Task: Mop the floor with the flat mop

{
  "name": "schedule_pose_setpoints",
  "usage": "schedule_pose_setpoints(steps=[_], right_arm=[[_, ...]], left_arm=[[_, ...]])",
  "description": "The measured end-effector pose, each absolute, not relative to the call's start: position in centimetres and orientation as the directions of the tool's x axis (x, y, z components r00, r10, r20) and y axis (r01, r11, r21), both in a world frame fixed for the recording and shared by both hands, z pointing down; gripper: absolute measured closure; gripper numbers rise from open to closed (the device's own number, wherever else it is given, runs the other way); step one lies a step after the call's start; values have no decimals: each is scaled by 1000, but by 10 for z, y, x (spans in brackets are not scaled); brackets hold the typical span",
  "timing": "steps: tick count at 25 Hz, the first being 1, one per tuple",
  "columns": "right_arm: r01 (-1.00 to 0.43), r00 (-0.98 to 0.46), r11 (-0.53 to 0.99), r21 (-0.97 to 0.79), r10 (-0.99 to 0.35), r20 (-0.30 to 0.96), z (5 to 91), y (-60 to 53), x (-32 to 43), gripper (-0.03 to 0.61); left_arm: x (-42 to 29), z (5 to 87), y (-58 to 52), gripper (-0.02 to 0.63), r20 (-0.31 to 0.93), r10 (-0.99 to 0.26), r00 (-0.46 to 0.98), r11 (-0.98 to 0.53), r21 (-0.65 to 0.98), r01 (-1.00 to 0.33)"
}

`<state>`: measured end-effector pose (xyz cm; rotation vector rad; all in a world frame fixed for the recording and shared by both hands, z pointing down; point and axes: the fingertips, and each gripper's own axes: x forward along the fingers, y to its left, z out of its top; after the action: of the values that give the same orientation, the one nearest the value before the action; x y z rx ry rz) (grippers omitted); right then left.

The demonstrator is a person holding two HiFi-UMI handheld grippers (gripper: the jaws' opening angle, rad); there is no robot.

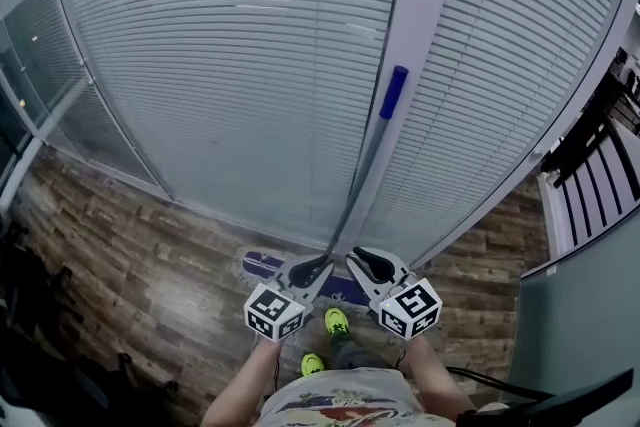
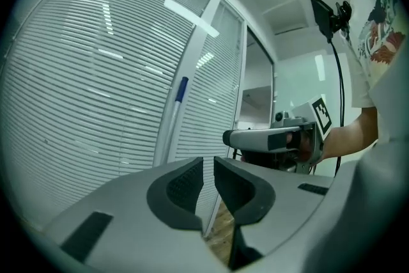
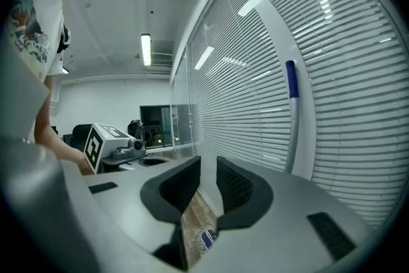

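So the flat mop (image 1: pixel 365 177) isn't in anyone's grip right now, it's just parked upright against the white post (image 1: pixel 425 35) of the glass wall, between 2 panels of closed blinds (image 1: pixel 230 65). Its blue grip (image 1: pixel 394 92) is at the top end of the handle, and the purple-ish mop head (image 1: pixel 262 266) lies flat on the wood-plank floor (image 1: pixel 150 245) right at the foot of the wall. The person is standing just behind it in neon green shoes (image 1: pixel 336 320), with both tools held out in front at about the same height, side by side and a little apart. The left gripper (image 1: pixel 320 266) has its jaws pulled together with only a sliver of gap and nothing between the pads (its own view just shows blinds and a strip of floor through the slit). Same for the right gripper (image 1: pixel 357 261): jaws together and empty, with a bit of the mop head peeking out on the floor below them in its own view. Neither one is touching the handle; from the head view their tips sit on either side of its lower part, near the mop head. Each gripper's marker cube (image 1: pixel 275 312) faces up toward the head camera.
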<state>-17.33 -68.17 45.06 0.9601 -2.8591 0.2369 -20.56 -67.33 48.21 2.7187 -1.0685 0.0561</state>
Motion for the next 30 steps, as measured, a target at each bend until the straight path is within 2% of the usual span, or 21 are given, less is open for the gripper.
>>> schedule_pose_setpoints(steps=[4,8,14,21,30], right_arm=[[-604,-795,788,-117,-588,147,450,-729,-169,517],[-610,-792,785,-108,-597,127,443,-781,-159,488],[-632,-774,768,-106,-621,121,440,-857,-139,441],[-643,-762,762,-69,-629,157,442,-937,-124,396],[-664,-745,742,-90,-648,159,444,-1008,-110,385]], left_arm=[[-193,482,-722,579,135,-663,737,-718,165,-676],[-176,482,-776,572,157,-659,736,-726,123,-676],[-150,479,-854,506,162,-687,708,-708,67,-703],[-131,484,-938,460,184,-704,686,-691,50,-722],[-106,502,-1007,431,226,-699,679,-693,22,-721]])
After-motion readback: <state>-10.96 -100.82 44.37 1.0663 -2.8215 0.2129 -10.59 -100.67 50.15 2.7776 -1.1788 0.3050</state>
